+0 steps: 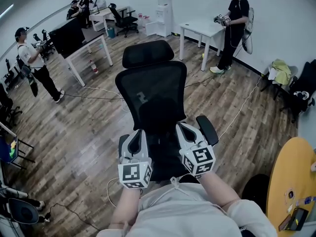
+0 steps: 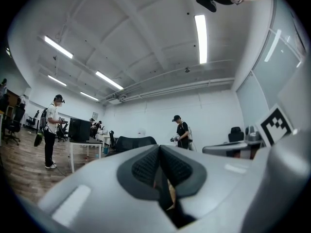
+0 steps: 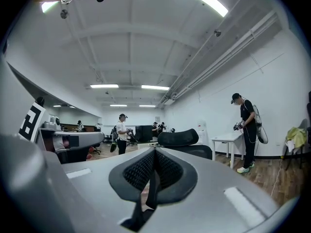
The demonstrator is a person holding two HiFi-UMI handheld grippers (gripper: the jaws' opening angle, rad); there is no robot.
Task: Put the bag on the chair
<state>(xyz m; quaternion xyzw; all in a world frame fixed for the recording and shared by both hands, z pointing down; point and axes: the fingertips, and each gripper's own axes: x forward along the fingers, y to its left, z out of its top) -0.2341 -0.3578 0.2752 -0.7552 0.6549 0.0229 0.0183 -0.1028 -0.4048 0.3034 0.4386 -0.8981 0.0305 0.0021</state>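
My left tool (image 2: 159, 154) and right tool (image 3: 154, 157) each pinch a thin dark strap (image 3: 150, 188); I'd lower both evenly onto the chair (image 1: 153, 98) beyond them.

A black mesh office chair (image 1: 153, 95) stands at centre. At its 6 o'clock the left gripper (image 1: 138, 135) and right gripper (image 1: 185, 130) sit side by side, with a thin dark strap (image 3: 151, 193) between the right one's jaws. A white rectangular table (image 1: 200, 31) lies at 1 o'clock and a round yellow table (image 1: 291, 181) at 4.

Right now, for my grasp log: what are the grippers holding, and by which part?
The right gripper and left gripper each pinch a thin black strap between closed jaws; what hangs from it cannot be told against the black chair.
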